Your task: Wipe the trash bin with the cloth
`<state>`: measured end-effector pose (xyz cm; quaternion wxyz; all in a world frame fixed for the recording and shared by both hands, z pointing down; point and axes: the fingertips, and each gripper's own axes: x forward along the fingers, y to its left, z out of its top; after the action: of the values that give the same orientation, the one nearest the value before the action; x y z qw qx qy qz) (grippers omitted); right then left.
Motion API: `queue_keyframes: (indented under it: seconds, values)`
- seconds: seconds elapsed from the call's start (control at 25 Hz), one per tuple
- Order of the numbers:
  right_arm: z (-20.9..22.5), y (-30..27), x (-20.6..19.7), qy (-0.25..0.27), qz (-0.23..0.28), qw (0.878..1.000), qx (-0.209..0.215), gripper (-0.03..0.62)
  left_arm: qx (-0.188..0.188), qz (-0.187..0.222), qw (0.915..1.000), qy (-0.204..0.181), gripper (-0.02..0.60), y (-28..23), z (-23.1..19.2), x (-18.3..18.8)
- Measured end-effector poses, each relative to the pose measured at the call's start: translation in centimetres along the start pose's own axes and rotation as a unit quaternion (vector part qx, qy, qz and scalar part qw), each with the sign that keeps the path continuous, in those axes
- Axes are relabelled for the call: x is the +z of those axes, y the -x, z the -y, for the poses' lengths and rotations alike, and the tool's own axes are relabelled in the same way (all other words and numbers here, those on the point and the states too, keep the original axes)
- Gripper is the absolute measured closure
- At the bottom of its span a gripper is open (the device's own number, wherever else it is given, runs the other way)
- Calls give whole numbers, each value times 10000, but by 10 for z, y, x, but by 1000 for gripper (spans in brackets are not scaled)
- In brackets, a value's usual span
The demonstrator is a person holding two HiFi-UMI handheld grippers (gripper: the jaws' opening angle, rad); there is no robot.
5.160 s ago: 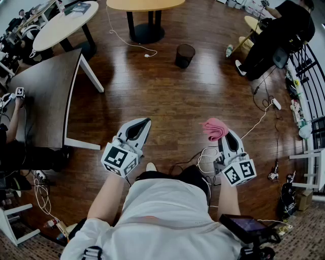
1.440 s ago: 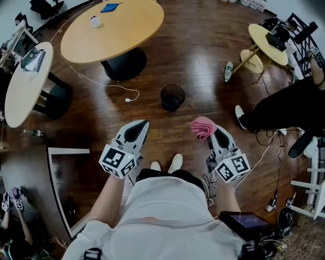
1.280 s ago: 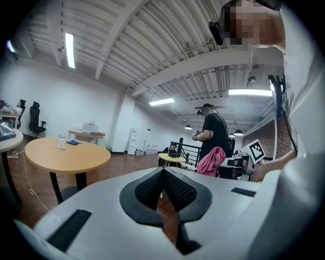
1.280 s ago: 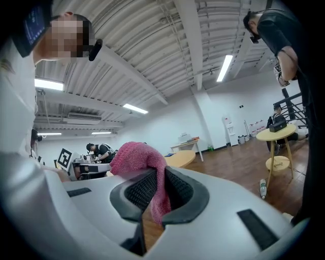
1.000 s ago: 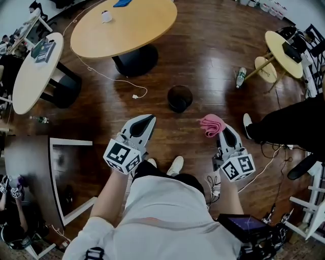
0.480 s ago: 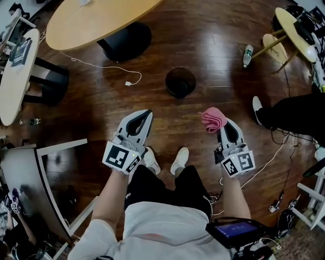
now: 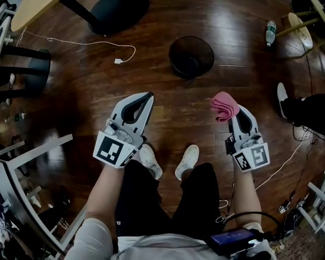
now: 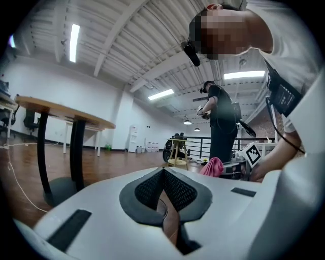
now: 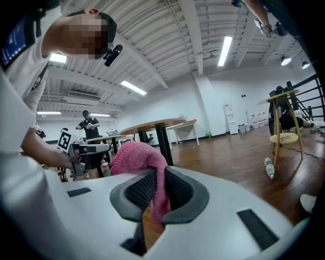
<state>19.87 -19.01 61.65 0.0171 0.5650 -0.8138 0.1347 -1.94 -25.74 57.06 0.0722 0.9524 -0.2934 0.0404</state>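
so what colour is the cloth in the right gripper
Pink. The cloth, pinched in the right gripper, shows best in the right gripper view.

No words, brands or numbers could be read. The cubes [image 7: 110, 151] on the left gripper [image 7: 147, 96] and right gripper [image 7: 232, 111] showed only black-and-white squares (no letters).

Top edge is cutting off the round table [image 7: 28, 12]: only a tan sliver and part of its dark pedestal [image 7: 117, 14] are showing. Right edge is cropping a seated person [image 7: 304, 109] down to one shoe and a dark leg. The trash bin [image 7: 171, 55] interior is reading plain black, contents not resolvable. The bottle [image 7: 271, 31] label is showing too small to read. Jaws of the right gripper [image 9: 158, 183] are hiding the lower fold of the cloth [image 9: 137, 155].
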Motion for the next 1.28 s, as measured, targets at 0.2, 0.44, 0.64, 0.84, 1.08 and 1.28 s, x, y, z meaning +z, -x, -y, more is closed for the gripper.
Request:
queue_keyframes:
  seconds: [0.2,0.44,0.64,0.84,1.08,1.28]
  values:
    - [30,-36,-95,106,42,9998,161,556,41,171,9998,-49,572,-17,-29,-97]
    - [43,-85,-193,355,60,9982,486,556,177,226,9994,-170,572,-28,-68,-203]
    - [40,-130,-251,300,309,9975,558,556,-148,200,9993,-274,572,-32,-81,-264]
    - [32,-169,-289,160,171,9968,761,556,-666,-167,9963,-516,572,-64,-76,-309]
    - [9,-214,-301,146,171,9985,507,556,-500,-156,9980,-360,572,-95,-85,-321]
    - [-20,-251,-293,-163,266,9984,481,556,-419,-188,9989,-100,572,-88,-86,-328]
